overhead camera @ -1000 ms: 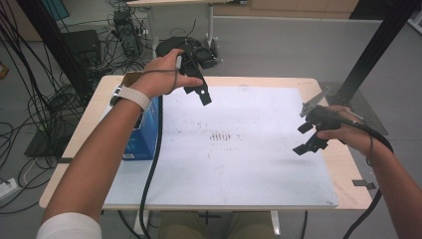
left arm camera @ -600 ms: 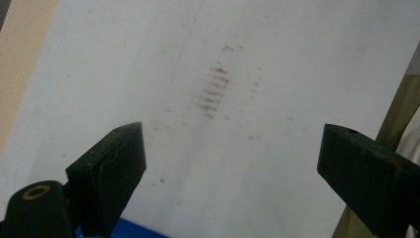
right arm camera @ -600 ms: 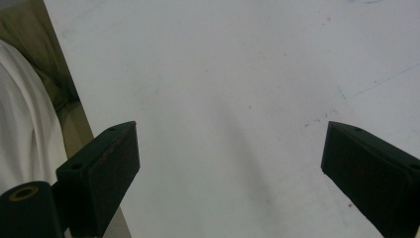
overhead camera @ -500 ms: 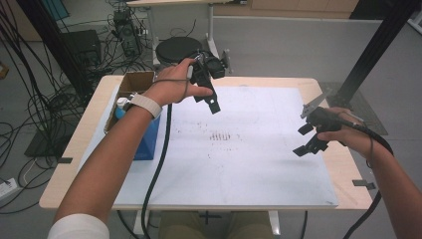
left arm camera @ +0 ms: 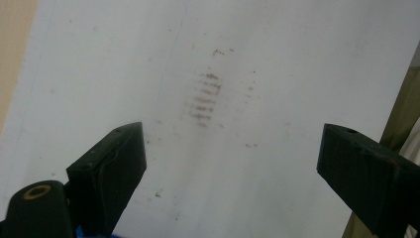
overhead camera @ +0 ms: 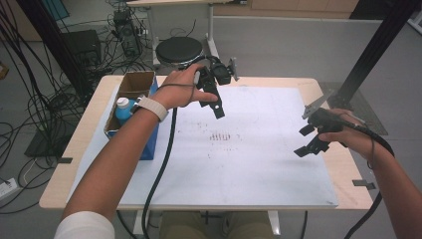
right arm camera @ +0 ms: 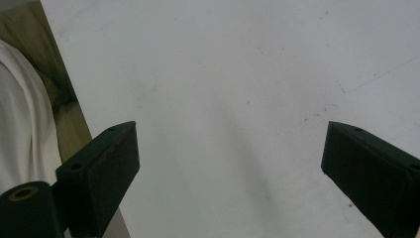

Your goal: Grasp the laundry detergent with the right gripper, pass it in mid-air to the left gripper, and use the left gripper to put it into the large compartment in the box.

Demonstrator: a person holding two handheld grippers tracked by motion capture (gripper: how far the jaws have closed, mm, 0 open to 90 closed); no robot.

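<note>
A white sheet [overhead camera: 249, 169] covers most of the wooden table [overhead camera: 59, 191]. It carries a patch of dark smudges [overhead camera: 222, 136] near its middle, and the left gripper view looks down on those smudges [left arm camera: 203, 96]. My left gripper [overhead camera: 215, 104] hangs over the far part of the sheet, pointing down. Its jaws [left arm camera: 233, 168] stand wide apart with nothing between them. My right gripper [overhead camera: 303, 141] hovers over the sheet's right side. It is open too, with only bare sheet [right arm camera: 237, 99] between its jaws [right arm camera: 230, 168].
An open cardboard box [overhead camera: 134, 84] with blue sides stands at the table's left. It holds a blue bottle with a white cap [overhead camera: 123, 107]. Beyond the far edge is a round black stool [overhead camera: 179, 50]. Cables [overhead camera: 45, 109] cover the floor at left, and a black post [overhead camera: 373, 55] rises at right.
My left hand has carried its gripper right and a little lower, from beside the box to over the sheet's far part, which uncovers the box. The right gripper has kept still.
</note>
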